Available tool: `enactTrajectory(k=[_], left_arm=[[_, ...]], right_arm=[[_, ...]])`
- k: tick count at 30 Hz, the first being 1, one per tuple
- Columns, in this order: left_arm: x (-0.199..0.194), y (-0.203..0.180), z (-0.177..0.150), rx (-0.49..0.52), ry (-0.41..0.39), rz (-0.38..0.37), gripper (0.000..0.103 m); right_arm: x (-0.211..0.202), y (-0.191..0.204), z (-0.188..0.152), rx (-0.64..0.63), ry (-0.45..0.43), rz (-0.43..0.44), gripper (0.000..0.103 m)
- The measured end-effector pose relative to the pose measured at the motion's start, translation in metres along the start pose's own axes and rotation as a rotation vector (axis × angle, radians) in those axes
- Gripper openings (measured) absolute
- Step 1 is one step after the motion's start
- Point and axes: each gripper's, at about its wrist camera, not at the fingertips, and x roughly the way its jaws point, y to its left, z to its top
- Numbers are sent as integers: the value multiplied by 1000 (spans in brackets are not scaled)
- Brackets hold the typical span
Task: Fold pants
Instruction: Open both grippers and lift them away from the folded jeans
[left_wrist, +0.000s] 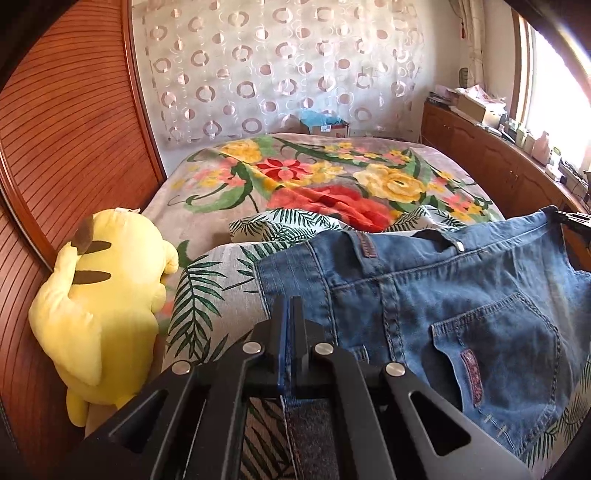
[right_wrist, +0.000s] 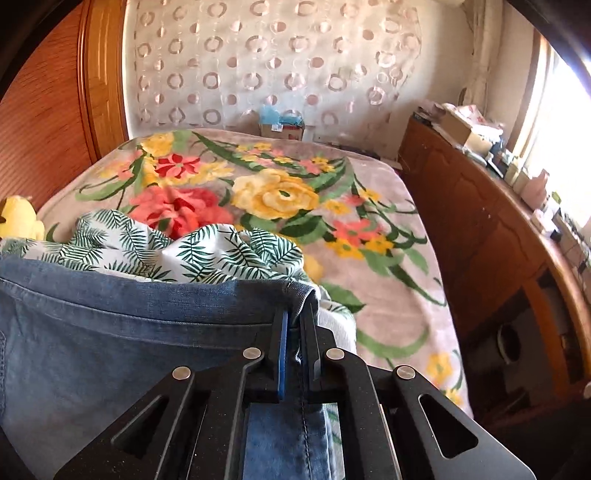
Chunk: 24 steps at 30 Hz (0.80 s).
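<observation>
- Basically a bedroom scene: blue denim pants (left_wrist: 436, 295) lie on a bed (right_wrist: 388, 229), over a leaf-print sheet (left_wrist: 207, 291) that sits on a flowered blanket (left_wrist: 332, 173).
- Left tongs (left_wrist: 287, 306) are clamped tight on the left edge of the pants, near the waistband; a strip of denim runs back between the two fingers.
- Right tongs (right_wrist: 297, 317) are closed on the right corner of the pants, at the hem fold; denim shows between the fingers and below them in the right wrist view.
- Pants are seen back side up in the left wrist view: rear pocket (left_wrist: 506, 350) with a dark reddish tab, leather-look patch at the waistband, belt loops visible.
- The far corner of the pants is raised at the right edge of the left wrist view, where a dark piece of the other tongs just shows.
- The leaf-print sheet is bunched up beyond the pants, between them and the big red flower on the blanket.
- Yellow plush toy (left_wrist: 99, 299) is at the left side of the bed, leaning against a wooden slatted panel (left_wrist: 59, 140); only a bit of it shows in the right wrist view.
- Wooden cabinet (right_wrist: 480, 221) runs along the right side of the bed, cluttered top under a bright window.
- Curtain with a ring pattern (left_wrist: 280, 66) hangs behind the bed; a cardboard box (left_wrist: 328, 127) stands at its foot.
</observation>
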Motion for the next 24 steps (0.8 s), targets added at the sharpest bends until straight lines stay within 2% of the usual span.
enactTrajectory(k=[4,8,16,21,23,24], left_arm=[[-14,1,0,-8,-10,-16,1],[-31,-4,-2,-4,-30,-29,3],[-57,-23,-14,22,-39,-92,13],[-74,-35,-25,42,-51,-123,26],[-80,-38,-29,43,-58,-131,42],[-83,-39,-32,42,-61,-134,44]], right_arm=[[-15,3,8,14,-24,5,13],[-51,-4,-6,29,-71,38,26],[-118,20,-50,0,-142,148,28],[-150,34,-80,-31,-156,201,29],[-160,38,-92,-45,-158,218,29],[-163,37,-97,-48,-160,225,29]])
